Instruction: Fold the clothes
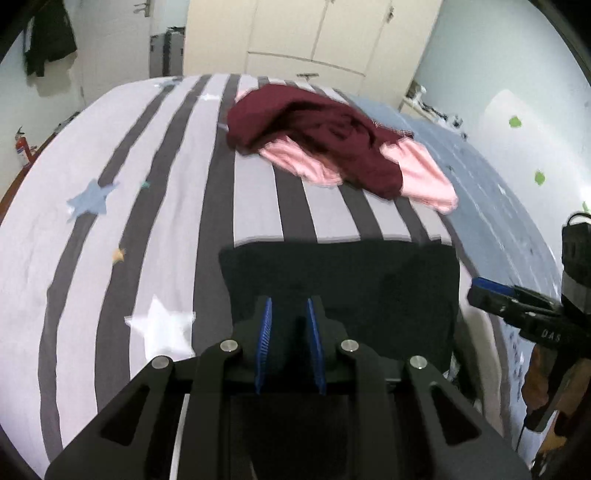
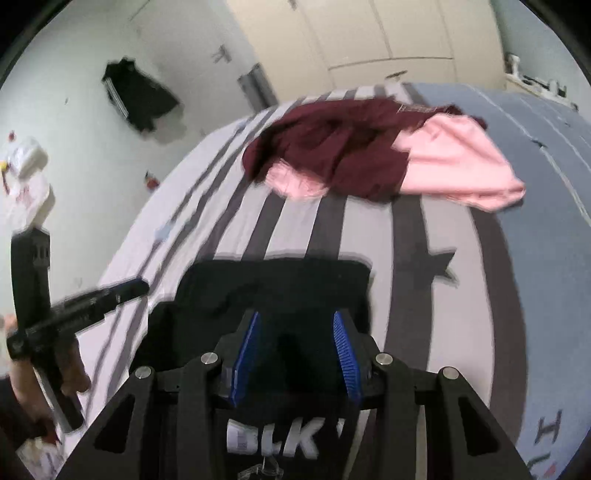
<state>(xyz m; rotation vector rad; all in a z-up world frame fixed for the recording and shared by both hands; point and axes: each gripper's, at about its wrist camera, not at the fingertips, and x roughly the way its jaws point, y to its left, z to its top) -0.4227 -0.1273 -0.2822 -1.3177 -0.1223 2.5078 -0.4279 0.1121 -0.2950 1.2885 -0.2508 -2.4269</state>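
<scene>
A folded black garment (image 1: 369, 280) lies on the near edge of the striped bed (image 1: 166, 177); it also shows in the right wrist view (image 2: 280, 284), with white lettering near the camera. My left gripper (image 1: 290, 306) is open above the garment, its blue pads (image 1: 266, 325) apart and empty. My right gripper (image 2: 297, 325) is open over the same garment, holding nothing. A maroon garment (image 1: 321, 129) lies crumpled over a pink one (image 1: 424, 173) further back on the bed; both show in the right wrist view, the maroon garment (image 2: 332, 147) and the pink garment (image 2: 458, 162).
Cream wardrobe doors (image 1: 314, 33) stand behind the bed. A dark garment (image 2: 140, 96) hangs on the left wall. The right gripper (image 1: 517, 306) shows at the right edge of the left wrist view, the left gripper (image 2: 74, 306) at the left of the right wrist view. A blue-grey blanket (image 2: 535, 184) covers the bed's right side.
</scene>
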